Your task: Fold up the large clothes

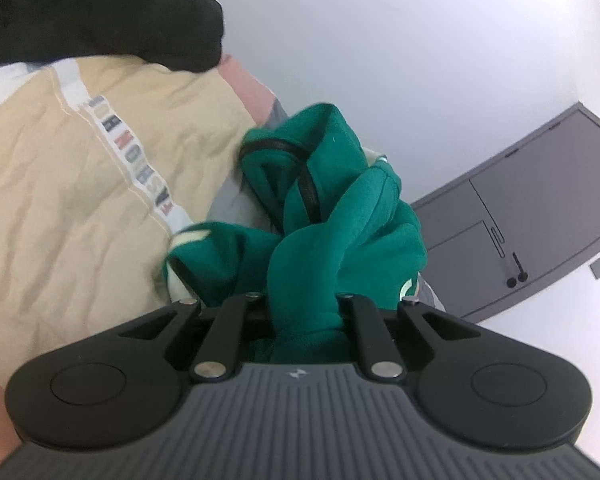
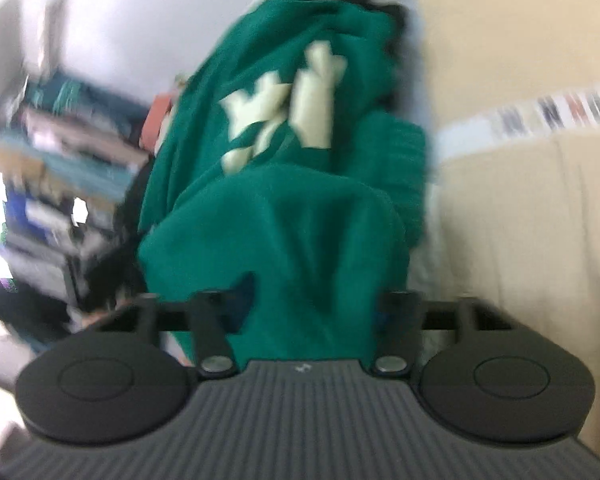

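1. While I look thru the left wrist cam, my left gripper sits at bottom centre, jaws closed on a twisted bunch of the green sweatshirt; fabric fills the gap btwn the two linkage arms.
2. Same view: the garment rises from the jaws toward frame centre, bunched and rope-like, w/ a dark band looping thru its upper folds and cream patches at its left and right edges.
3. Left half of frame: a beige shirt w/ a white strip of coloured letters, worn by the person. A black sleeve fills the upper left, overlapping the beige.
4. Right side: a grey cabinet against a pale wall.
5. Right wrist cam, heavily blurred: my right gripper at bottom centre is clamped on green cloth too; the sweatshirt covers the space btwn the arms and climbs to top centre.
6. Cream letters show on the green, just above frame centre; can't read them.
7. Beige shirt fills the right side, touching the green's right edge.
8. Left side: smeared clutter, too blurred to ID.
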A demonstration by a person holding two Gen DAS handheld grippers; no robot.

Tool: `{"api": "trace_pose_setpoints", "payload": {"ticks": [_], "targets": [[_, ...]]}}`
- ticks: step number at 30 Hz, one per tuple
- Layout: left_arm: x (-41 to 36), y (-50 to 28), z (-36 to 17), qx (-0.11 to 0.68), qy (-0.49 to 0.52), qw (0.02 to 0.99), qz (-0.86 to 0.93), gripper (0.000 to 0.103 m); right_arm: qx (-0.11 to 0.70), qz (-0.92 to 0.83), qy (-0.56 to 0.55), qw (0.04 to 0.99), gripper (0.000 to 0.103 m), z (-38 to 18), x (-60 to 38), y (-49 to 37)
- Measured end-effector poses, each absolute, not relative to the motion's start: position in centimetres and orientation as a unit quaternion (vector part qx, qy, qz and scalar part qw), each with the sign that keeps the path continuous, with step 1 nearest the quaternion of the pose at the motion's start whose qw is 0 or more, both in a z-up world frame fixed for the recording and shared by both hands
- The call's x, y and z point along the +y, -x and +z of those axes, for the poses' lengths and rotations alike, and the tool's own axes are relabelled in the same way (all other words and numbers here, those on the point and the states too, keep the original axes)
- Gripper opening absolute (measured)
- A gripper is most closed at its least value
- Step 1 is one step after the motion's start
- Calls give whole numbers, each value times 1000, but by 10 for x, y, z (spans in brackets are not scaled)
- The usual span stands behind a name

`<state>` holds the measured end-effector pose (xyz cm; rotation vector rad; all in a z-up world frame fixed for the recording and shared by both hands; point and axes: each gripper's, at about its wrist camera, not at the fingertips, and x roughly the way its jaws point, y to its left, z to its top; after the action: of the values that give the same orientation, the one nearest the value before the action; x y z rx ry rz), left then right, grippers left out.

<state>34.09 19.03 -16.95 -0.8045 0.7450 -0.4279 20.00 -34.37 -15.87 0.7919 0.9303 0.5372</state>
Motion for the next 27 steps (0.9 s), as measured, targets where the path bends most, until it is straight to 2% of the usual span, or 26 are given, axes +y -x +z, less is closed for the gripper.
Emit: {"api": "trace_pose_setpoints", "payload": {"ticks": [1, 5, 9, 14, 18, 20, 22, 23, 27], "targets": [[195, -340, -170, 352, 382, 830, -200, 13, 423, 265, -351, 792, 21, -148, -336, -195], [212, -337, -173, 354, 385, 832, -185, 13, 375, 347, -267, 817, 17, -100, -288, -169], [227, -336, -169, 350, 379, 839, -175, 13, 356, 438, -225, 794, 16, -67, -230, -137], [244, -337, -171, 351, 372, 845, -155, 13, 388, 498, -164, 758, 16, -76, -152, -114], [255, -339, -180, 359, 373, 845, -136, 13, 407, 481, -140, 764, 19, -91, -133, -106], [259, -340, -183, 360, 372, 846, -130, 13, 409, 465, -156, 770, 28, -90, -147, -112], [263, -342, -184, 361, 371, 847, -123, 13, 401, 444, -192, 778, 62, -87, -172, -116], [264, -343, -185, 360, 371, 848, -119, 14, 393, 433, -214, 783, 68, -87, -187, -119], [271, -345, -187, 356, 378, 849, -102, 13, 383, 355, -296, 799, 70, -98, -235, -145]]}}
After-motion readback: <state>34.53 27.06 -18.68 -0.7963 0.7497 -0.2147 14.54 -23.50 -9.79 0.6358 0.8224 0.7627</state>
